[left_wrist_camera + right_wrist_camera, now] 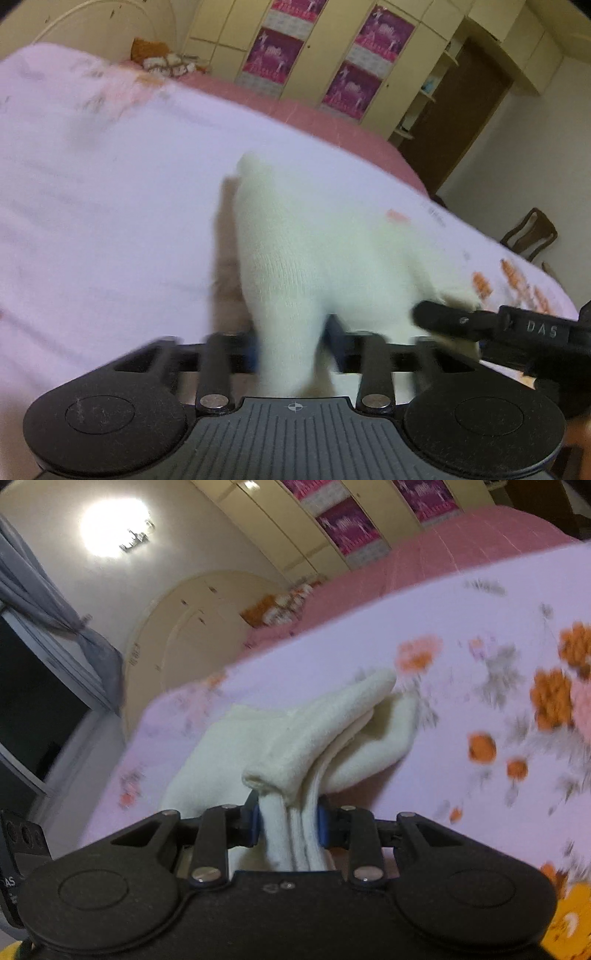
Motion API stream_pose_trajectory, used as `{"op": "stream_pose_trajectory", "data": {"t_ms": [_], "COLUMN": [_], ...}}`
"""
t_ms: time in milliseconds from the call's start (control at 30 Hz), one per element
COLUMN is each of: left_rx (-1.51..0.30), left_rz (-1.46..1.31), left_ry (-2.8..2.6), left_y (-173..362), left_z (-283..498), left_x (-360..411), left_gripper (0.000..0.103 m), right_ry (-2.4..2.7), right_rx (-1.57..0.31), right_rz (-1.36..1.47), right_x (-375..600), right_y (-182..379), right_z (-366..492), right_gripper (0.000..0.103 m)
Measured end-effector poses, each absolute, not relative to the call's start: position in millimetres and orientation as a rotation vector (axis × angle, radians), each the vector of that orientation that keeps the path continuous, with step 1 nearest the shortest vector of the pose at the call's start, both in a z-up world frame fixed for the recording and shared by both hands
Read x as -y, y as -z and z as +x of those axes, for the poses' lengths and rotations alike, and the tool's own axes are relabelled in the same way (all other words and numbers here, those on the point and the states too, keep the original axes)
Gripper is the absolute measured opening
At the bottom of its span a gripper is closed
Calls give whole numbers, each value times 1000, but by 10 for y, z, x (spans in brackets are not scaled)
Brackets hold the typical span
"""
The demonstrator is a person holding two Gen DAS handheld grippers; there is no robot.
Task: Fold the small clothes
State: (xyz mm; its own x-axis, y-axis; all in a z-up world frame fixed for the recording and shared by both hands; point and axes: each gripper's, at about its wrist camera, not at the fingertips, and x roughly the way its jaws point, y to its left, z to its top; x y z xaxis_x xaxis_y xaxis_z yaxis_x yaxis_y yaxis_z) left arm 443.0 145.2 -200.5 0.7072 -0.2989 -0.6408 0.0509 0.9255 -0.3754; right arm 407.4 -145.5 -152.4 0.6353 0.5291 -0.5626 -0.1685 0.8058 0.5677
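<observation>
Jaws of both the left gripper point(295, 345) and right gripper point(289, 821) pinch the white cloth point(295, 738) between them.

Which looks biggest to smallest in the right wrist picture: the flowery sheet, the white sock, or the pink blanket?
1. flowery sheet, it fills the most picture.
2. white sock, held in the right tool.
3. pink blanket.
The sock is nearest the camera and the blanket is farthest, so their true sizes are unsure.

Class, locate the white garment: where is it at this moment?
The white garment is above the floral bedsheet, clamped between the right gripper and, in the left wrist view, the left gripper.
</observation>
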Motion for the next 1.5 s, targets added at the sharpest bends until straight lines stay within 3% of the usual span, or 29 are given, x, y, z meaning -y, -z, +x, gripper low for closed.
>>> {"op": "stream_pose_trajectory", "data": {"t_ms": [67,200,500,533,633,700,767,933,1100,1233,1367,1500], "left_rx": [-747,-756,-779,-788,-809,-807,-808,-811,-835,-835,-836,-844], "left_rz": [-326,-293,-188,-193,-189,-168,-171,-127,-113,-93,-77,-73], "left_ry": [229,213,225,225,249,265,270,286,254,247,224,190], "left_y": [2031,1921,1922,1906,1891,1912,1915,1906,1860,1861,1854,1856], "left_z": [4414,4379,3922,3913,3837,3780,3746,3654,3649,3629,3615,3608], "left_x": [-1461,-1477,-1488,-1482,-1454,-1415,-1392,-1291,-1254,-1211,-1171,-1147], "left_gripper": [50,63,63,63,63,63,63,63,70,77,80,87], "right_ry": [-366,-320,-219,-239,-232,-232,-202,-135,-103,-92,-79,-86], "right_rx": [-816,-814,-803,-809,-844,-887,-886,-880,-882,-855,-762,-843], "right_rz": [515,504,427,440,413,413,360,391,330,330,246,120], "right_x": [1515,1552,1381,1369,1286,1261,1223,1311,1175,1129,1043,911], "right_y": [1648,1632,1400,1375,1429,1534,1586,1588,1531,1450,1281,1395], "right_z": [4064,3956,3791,3746,3585,3472,3344,3174,3081,2962,2876,2987], "right_gripper": [32,32,34,36,55,52,34,15,19,31,31,30]}}
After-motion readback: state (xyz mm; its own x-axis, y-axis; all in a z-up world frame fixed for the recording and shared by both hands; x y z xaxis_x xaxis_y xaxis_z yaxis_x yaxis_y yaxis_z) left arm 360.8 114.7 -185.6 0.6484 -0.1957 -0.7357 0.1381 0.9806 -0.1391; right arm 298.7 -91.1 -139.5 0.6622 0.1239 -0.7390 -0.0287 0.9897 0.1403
